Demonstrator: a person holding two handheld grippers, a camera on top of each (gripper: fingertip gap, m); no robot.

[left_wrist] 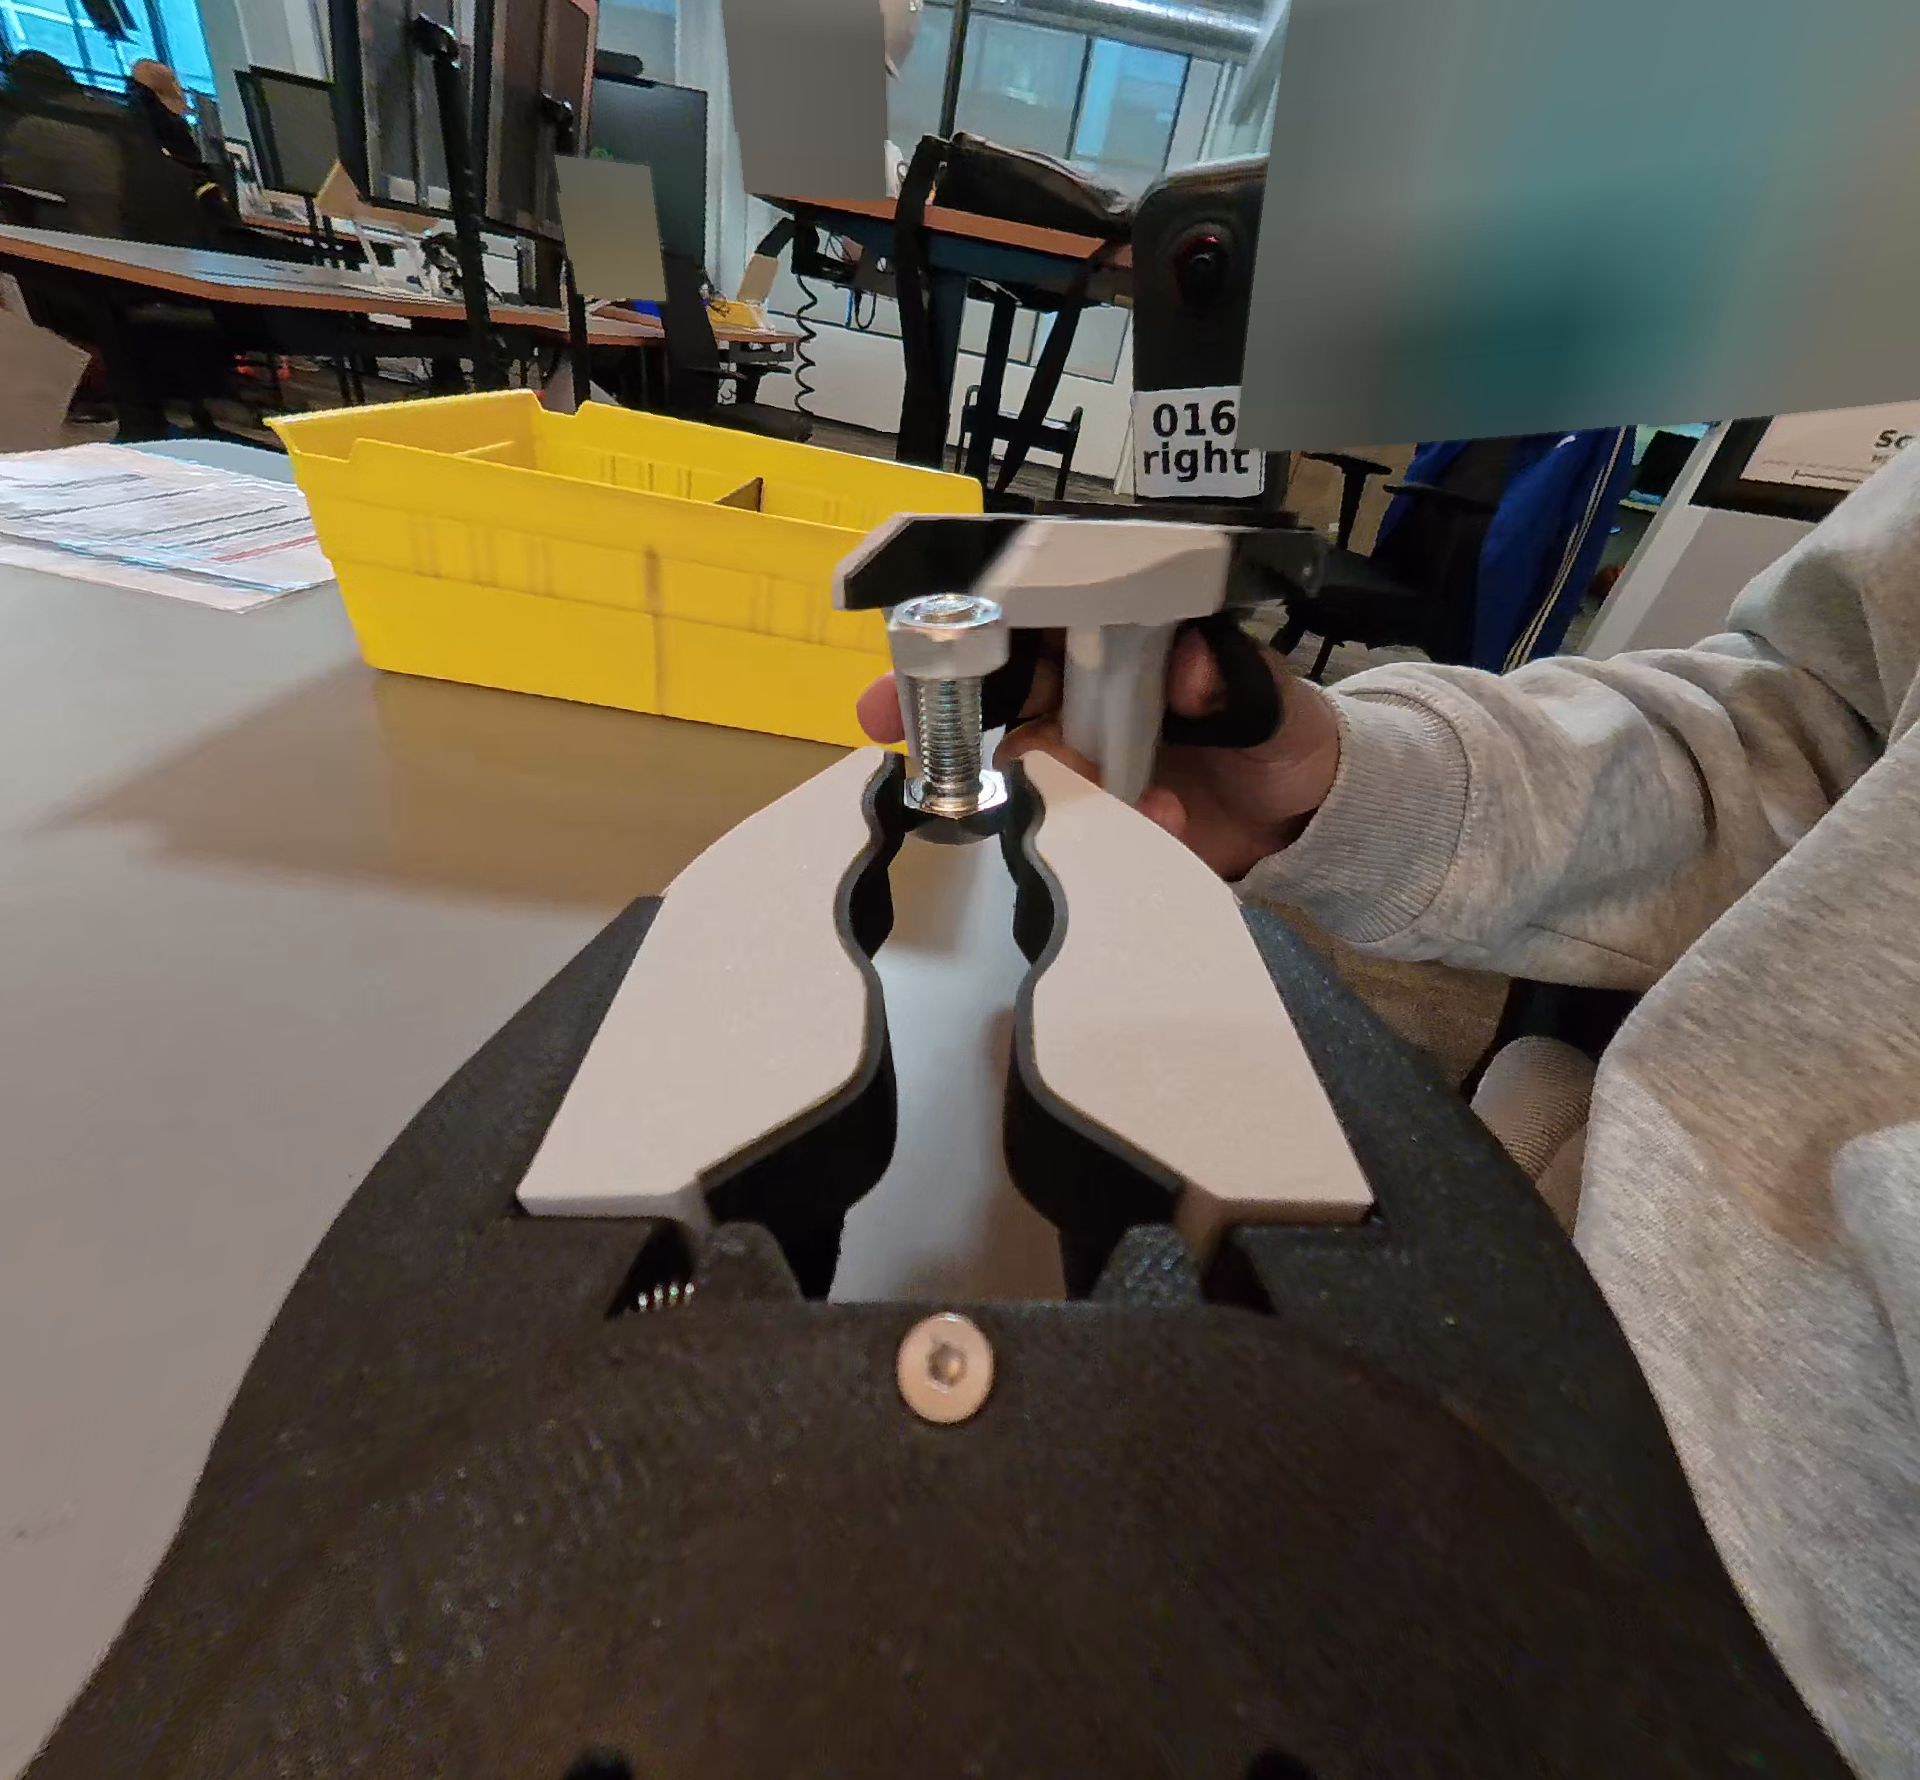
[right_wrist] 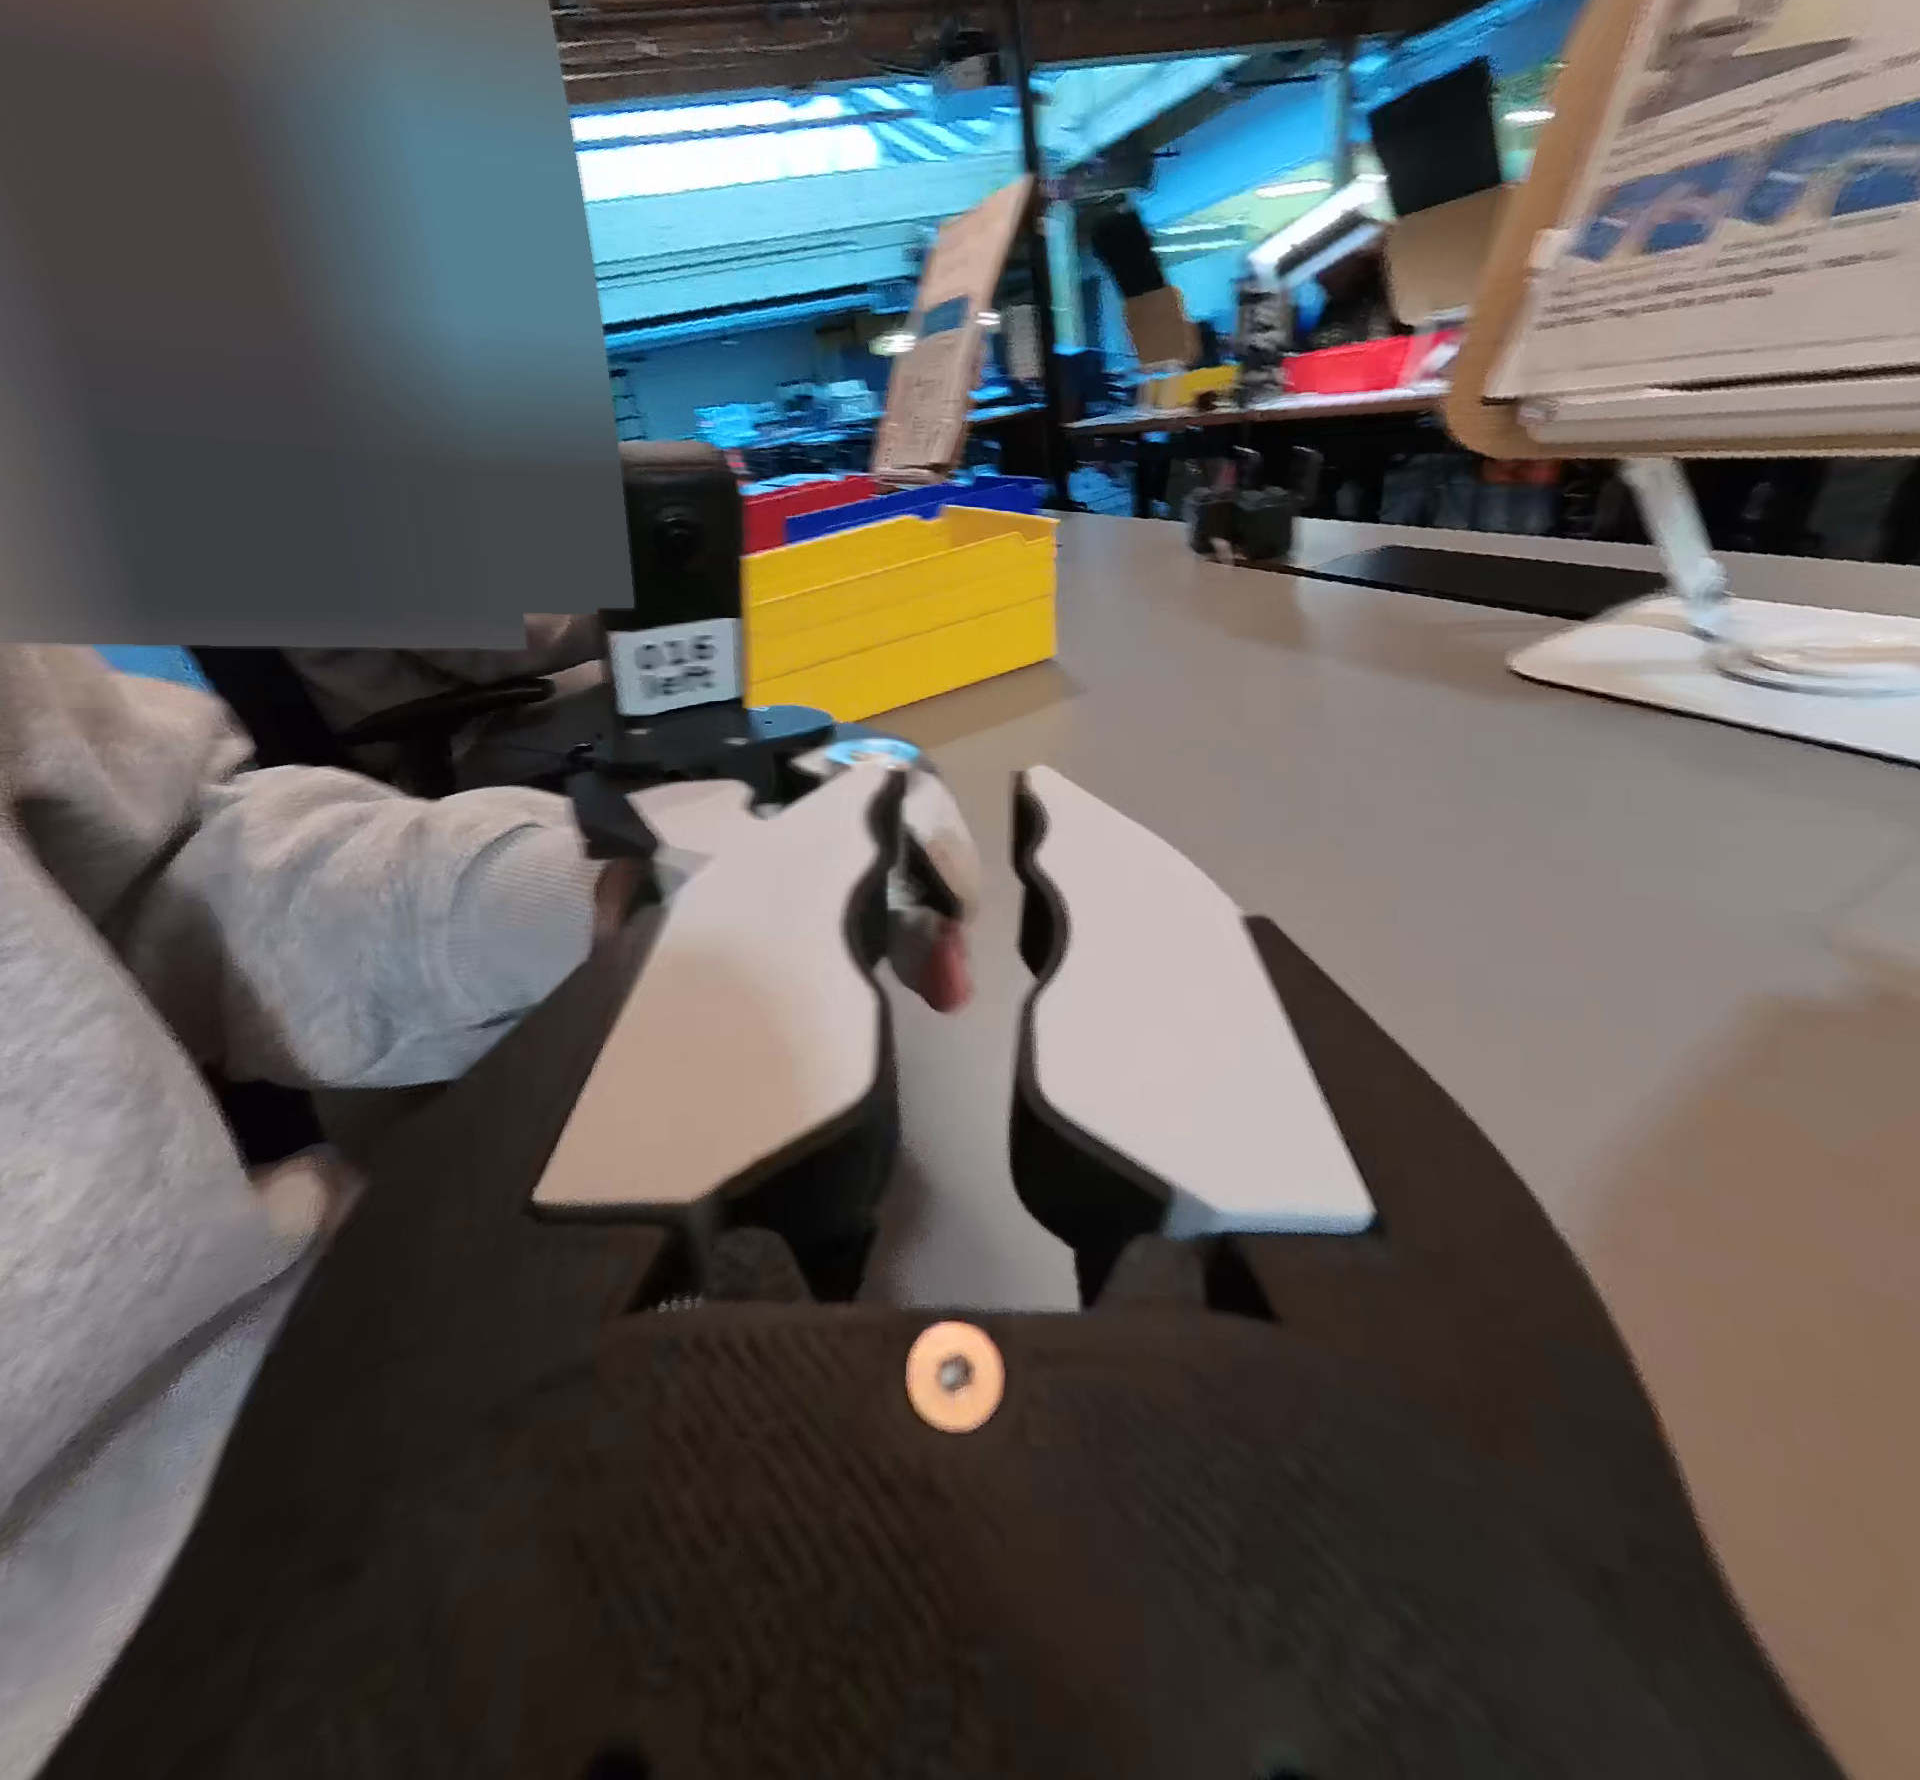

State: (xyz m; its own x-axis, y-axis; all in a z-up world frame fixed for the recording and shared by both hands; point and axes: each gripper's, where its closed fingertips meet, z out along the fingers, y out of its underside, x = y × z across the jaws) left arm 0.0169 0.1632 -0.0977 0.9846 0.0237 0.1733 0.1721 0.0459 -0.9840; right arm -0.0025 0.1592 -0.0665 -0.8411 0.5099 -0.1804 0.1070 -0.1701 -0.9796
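Observation:
My left gripper (left_wrist: 951, 800) is shut on a silver hex nut (left_wrist: 928, 795) at its fingertips, held above the grey table (left_wrist: 208, 899). A silver bolt (left_wrist: 943, 691) stands upright, its threaded end in the nut. My right gripper (left_wrist: 935, 572) lies level just above and behind the bolt's head, held by a hand in a grey sleeve (left_wrist: 1507, 795). In the right wrist view my right gripper (right_wrist: 961, 795) has its jaws apart with nothing between them. The bolt's shiny head (right_wrist: 873, 751) shows just left of its left finger. The left gripper (right_wrist: 935, 868) is blurred behind it.
A yellow bin (left_wrist: 623, 567) stands on the table beyond the grippers; it also shows in the right wrist view (right_wrist: 904, 598). A printed sheet (left_wrist: 145, 525) lies at the far left. A white stand with a cardboard board (right_wrist: 1714, 650) is at the right.

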